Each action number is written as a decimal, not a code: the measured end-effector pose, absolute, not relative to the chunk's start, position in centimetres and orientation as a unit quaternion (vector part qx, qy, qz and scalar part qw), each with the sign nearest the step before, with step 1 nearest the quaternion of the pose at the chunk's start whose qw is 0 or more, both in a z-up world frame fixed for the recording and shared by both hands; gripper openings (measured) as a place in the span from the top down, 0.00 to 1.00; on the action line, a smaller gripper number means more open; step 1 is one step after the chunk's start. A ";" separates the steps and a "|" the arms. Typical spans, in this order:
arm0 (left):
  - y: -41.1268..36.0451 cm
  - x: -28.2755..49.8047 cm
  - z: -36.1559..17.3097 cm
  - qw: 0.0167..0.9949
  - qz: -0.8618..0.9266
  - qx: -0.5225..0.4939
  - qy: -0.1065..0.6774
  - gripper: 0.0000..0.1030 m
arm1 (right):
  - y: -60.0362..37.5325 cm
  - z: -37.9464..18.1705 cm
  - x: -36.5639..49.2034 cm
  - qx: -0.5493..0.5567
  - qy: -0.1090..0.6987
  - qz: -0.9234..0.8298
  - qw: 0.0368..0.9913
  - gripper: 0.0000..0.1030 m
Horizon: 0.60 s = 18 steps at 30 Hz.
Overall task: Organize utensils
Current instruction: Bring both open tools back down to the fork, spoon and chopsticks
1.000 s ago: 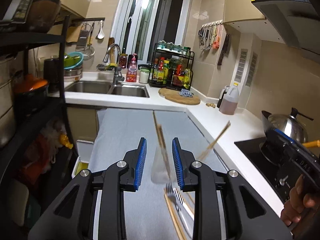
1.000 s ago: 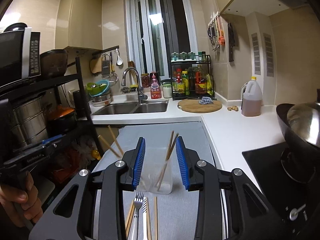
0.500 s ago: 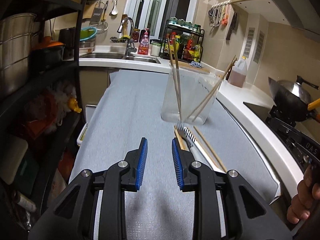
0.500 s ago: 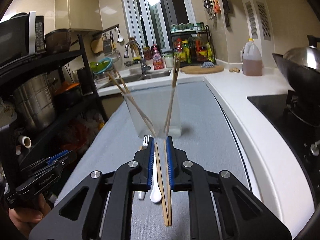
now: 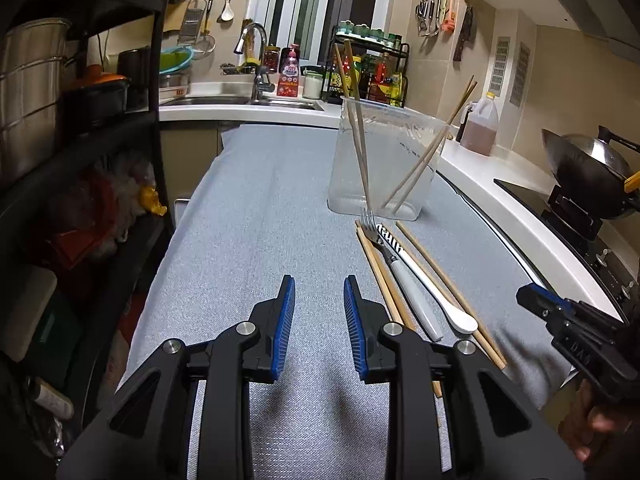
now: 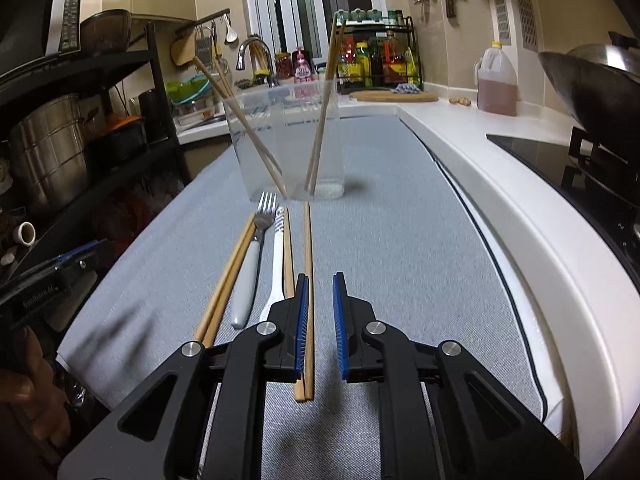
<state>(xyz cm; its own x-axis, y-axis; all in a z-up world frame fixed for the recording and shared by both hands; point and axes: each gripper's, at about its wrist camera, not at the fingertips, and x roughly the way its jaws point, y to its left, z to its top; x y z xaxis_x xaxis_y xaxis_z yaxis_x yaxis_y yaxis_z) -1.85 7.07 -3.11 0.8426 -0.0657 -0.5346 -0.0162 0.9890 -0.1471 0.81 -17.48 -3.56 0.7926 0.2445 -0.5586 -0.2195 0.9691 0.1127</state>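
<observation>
Light, stiff wooden chopstick [image 6: 308, 264] at lower centre, best pinched mid-shaft.
Right gripper [image 6: 319, 308] and left gripper [image 5: 319, 312] are seen parted, nothing held.

The left tongs [image 5: 319, 328] point forward, held low and level, with the two blue-lined jaws parted by a clear gap and nothing between them. The right tongs [image 6: 321, 328] also point forward and low, jaws apart with a narrower gap. In the left view, the person's right hand [image 5: 600, 428] grips the right tool's handle at the lower right; in the right view, the left hand [image 6: 28, 396] shows at the lower left edge.
</observation>
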 end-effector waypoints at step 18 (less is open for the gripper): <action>6.4 -1.4 -3.6 0.954 -0.013 -0.075 0.289 0.75 | -16.5 -7.0 1.8 0.004 0.354 0.139 0.925 0.85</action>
